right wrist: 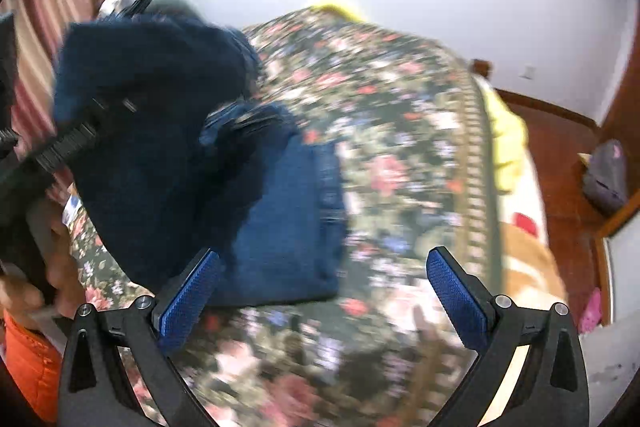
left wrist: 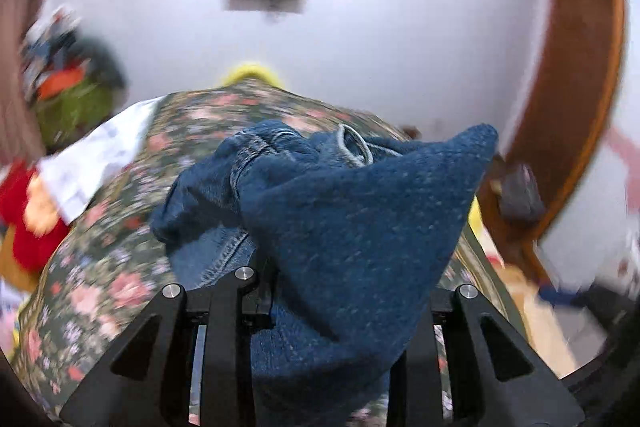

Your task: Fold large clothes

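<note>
Two grippers are at work over a bed. Nearest, the left gripper (left wrist: 340,291) is clamped on a bunch of the blue jeans (left wrist: 320,219), and the denim hangs from it and drapes down over the jaws. The right gripper (right wrist: 324,291) has its blue pads (right wrist: 456,299) wide apart, with nothing between them. Past them, the rest of the jeans lies in a part-folded heap on the flowery bedspread (right wrist: 400,115), toward its left side (the pictures are blurry, so small things are hard to see). To do this fold well, I think the held end should be carried straight across and laid flat, edges matched, while the free gripper smooths the cloth. Farther off is a white wall (left wrist: 380,47). No writing or labels can be read.
</note>
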